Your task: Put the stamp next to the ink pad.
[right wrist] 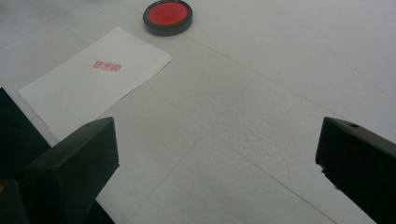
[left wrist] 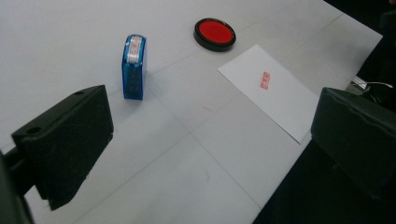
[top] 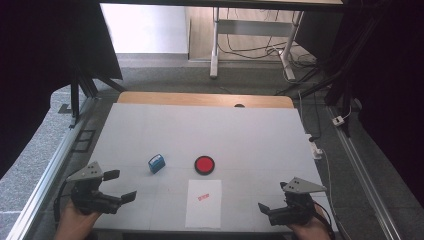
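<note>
My left gripper (top: 116,186) is released and empty, and so is my right gripper (top: 274,196). The blue stamp (top: 156,163) stands left of the red ink pad (top: 204,165), beyond the stamped paper (top: 203,203). I'd retreat smoothly, keeping clear of it.

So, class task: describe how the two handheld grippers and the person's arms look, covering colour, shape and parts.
Both the left gripper and the right gripper are black, each with two blocky black jaws and a grey three-cornered plate on top. A dark cable trails from each. The forearms show no sleeves. No lettering is legible on either gripper.
</note>
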Tool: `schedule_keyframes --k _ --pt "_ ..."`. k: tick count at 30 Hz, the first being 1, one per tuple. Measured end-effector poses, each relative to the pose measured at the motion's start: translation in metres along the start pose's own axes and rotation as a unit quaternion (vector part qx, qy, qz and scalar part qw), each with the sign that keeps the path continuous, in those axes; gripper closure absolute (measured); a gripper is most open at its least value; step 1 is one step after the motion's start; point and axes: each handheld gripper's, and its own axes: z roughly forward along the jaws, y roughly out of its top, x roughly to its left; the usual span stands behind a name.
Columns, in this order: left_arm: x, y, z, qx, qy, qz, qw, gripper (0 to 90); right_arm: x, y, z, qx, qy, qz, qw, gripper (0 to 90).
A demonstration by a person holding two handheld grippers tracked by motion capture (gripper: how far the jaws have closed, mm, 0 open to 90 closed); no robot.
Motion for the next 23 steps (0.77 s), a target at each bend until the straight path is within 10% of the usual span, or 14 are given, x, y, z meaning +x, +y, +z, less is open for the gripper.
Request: schedule_keyframes --k 23 --pt "-0.002 -0.037 -0.016 0.035 0.041 -0.031 0.9981 0.0 0.001 0.0 0.001 0.004 -0.002 -0.004 1.0 0.0"
